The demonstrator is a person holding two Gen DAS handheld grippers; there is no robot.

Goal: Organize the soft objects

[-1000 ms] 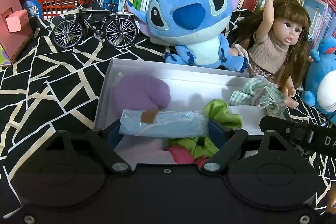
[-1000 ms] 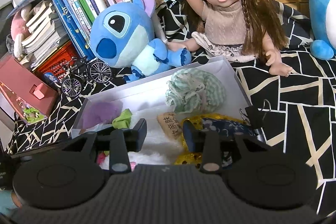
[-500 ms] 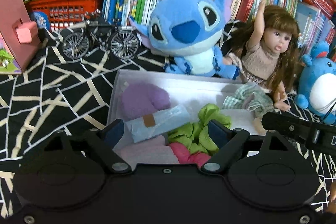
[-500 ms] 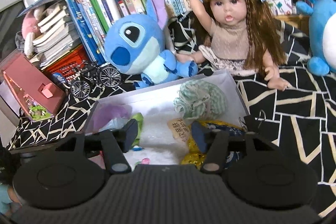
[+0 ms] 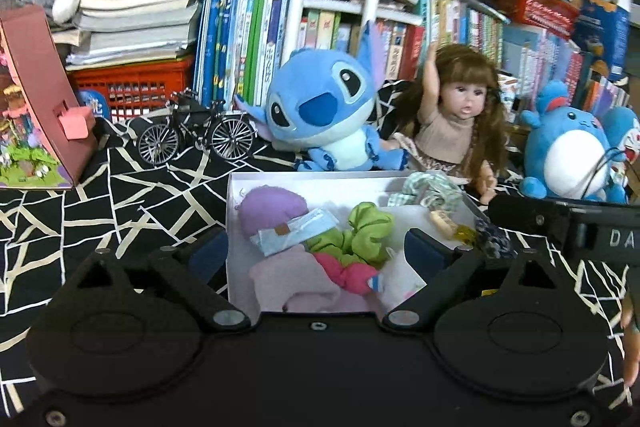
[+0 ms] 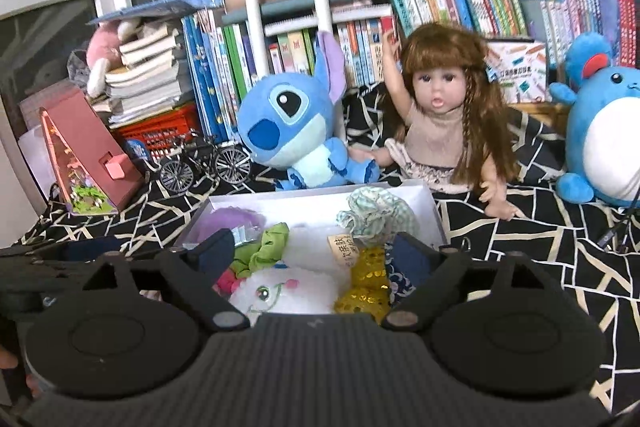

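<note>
A white box point(image 5: 236, 187) on the black patterned cloth holds soft items. Among them are a purple plush point(image 5: 272, 205), a light-blue packet point(image 5: 296, 231), a green scrunchie point(image 5: 364, 231), a pink scrunchie point(image 5: 344, 273) and a checked scrunchie point(image 5: 428, 189). The right wrist view adds a white plush point(image 6: 288, 287) and a gold sequined piece point(image 6: 366, 281). My left gripper point(image 5: 316, 253) hovers above the box's near end, jaws opening, gripping nothing. My right gripper point(image 6: 314, 251) hangs over the box's right half, jaws also opening and empty; the items lie below it.
Behind the box sit a blue Stitch plush point(image 5: 320, 111), a long-haired doll point(image 5: 460, 119) and a round blue plush point(image 5: 572, 155). A model bicycle point(image 5: 196, 135) and a pink toy house point(image 5: 40, 107) stand at the left. Books and a red basket point(image 5: 132, 87) line the back.
The left gripper let go of the light-blue packet, which now lies in the box. Both grippers pulled back and rose. The right jaws spread from narrow to wide.
</note>
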